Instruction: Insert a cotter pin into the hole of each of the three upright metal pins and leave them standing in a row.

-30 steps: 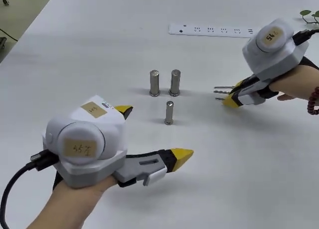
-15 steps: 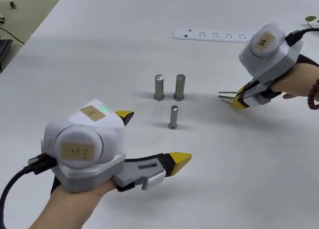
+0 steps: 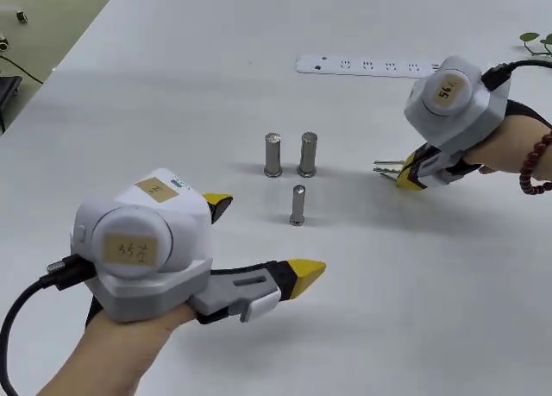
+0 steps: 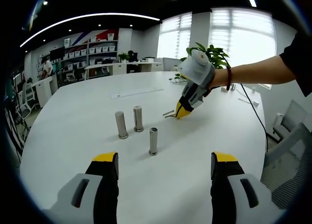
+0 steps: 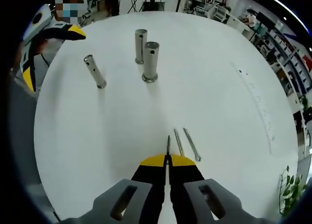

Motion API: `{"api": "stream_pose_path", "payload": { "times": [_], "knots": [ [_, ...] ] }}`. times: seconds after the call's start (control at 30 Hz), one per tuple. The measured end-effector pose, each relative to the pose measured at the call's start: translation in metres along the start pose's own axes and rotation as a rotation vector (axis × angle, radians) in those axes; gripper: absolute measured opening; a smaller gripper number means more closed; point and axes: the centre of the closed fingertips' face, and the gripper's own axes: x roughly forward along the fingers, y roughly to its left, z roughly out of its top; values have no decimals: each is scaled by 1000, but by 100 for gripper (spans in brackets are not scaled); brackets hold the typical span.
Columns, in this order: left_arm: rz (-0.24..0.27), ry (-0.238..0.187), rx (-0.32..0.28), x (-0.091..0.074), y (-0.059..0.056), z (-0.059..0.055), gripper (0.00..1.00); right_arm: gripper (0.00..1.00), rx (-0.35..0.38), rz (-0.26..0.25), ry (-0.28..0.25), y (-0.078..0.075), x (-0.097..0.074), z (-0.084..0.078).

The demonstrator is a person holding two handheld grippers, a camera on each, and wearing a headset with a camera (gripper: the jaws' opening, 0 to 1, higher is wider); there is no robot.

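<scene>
The person is holding the left tongs point(image 3: 265, 236) low over the white surface point(image 3: 172, 85), with the yellow-tipped jaws standing wide apart and gripping nothing. The left gripper view is framing the three metal pins point(image 4: 138, 118) ahead of those tips, all standing upright. Two are side by side farther out, and the third is standing alone nearer the left tongs. Well off to the right of them, the right tongs point(image 3: 404, 179) are pointing tip-down close to the surface, jaws pressed together. The head view is giving just thin slivers of metal at that tip. The right gripper view is making it plain that one cotter pin point(image 5: 167, 145) is pinched between the jaws and pointing forward. Two loose cotter pins point(image 5: 191, 144) are lying on the surface just to the right of it. That same view is also catching the cross holes near the tops of the metal pins, which are too small to make out from the head view. Beyond the right tongs a power strip point(image 3: 366, 66) is lying flat.
</scene>
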Motion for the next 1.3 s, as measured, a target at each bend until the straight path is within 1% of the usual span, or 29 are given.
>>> {"api": "stream_pose_path", "payload": {
  "times": [0.03, 0.13, 0.27, 0.37, 0.43, 0.53, 0.67, 0.77, 0.9, 1.03, 1.07, 1.1, 1.17, 1.3],
  "knots": [
    [-3, 0, 3, 0, 0, 0, 75, 0, -6, -4, -3, 0, -1, 0],
    [-5, 1, 6, -1, 2, 2, 73, 0, -27, -9, -15, 9, -7, 2],
    [-5, 3, 13, -1, 4, 3, 69, 0, -70, -16, -40, 21, -16, 6],
    [-13, 3, 11, 0, 4, 6, 66, 0, -99, -19, -61, 31, -22, 11],
    [-9, 0, -1, 0, 5, 7, 63, 0, -121, -26, -76, 37, -26, 14],
    [-14, -3, -6, 1, 4, 9, 61, 0, -136, -30, -110, 46, -33, 20],
    [-24, 1, -19, 3, 1, 10, 58, 0, -164, -24, -136, 57, -39, 25],
    [-42, -2, -38, 4, -1, 11, 51, 0, -195, -15, -157, 66, -44, 29],
    [-56, -4, -35, 5, -4, 13, 45, 0, -233, -9, -177, 76, -50, 35],
    [-72, -6, -45, 5, -8, 14, 40, 0, -263, -6, -199, 84, -55, 42],
    [-80, -3, -55, 6, -10, 14, 39, 0, -275, -6, -211, 82, -52, 44],
    [-83, -3, -65, 6, -11, 14, 37, 0, -281, -7, -217, 83, -52, 45],
    [-106, 7, -102, 6, -16, 14, 33, 0, -294, -4, -231, 88, -55, 48],
    [-125, 12, -144, 7, -21, 14, 29, 0, -333, -5, -261, 101, -61, 56]
  ]
}}
